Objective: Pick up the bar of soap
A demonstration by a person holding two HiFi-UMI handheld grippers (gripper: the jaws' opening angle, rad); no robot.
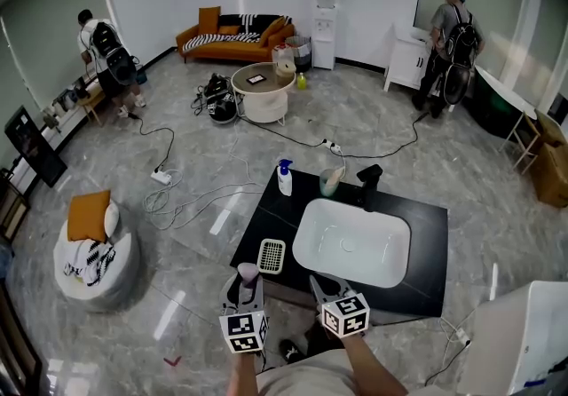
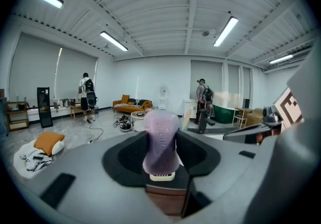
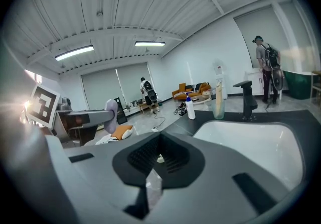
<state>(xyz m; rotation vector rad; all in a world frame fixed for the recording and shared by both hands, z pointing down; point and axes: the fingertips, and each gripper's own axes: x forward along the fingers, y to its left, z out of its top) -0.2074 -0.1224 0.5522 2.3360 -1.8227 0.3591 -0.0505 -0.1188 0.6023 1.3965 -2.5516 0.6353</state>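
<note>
A pale purple bar of soap (image 2: 161, 140) stands upright between the jaws of my left gripper (image 2: 161, 160), which is shut on it. In the head view the soap (image 1: 248, 273) is held at the front left corner of the black counter (image 1: 426, 225), just in front of the white slotted soap dish (image 1: 271, 255). My right gripper (image 1: 318, 286) is beside it, at the front rim of the white sink (image 1: 351, 243). In its own view the right gripper (image 3: 159, 160) is shut with nothing in it, and the soap (image 3: 111, 115) shows at the left.
A white bottle with a blue pump (image 1: 284, 178), a cup (image 1: 331, 181) and a black faucet (image 1: 369, 183) stand along the counter's far edge. Cables cross the floor beyond. Two people stand far off by the walls. A white unit (image 1: 524, 332) is at my right.
</note>
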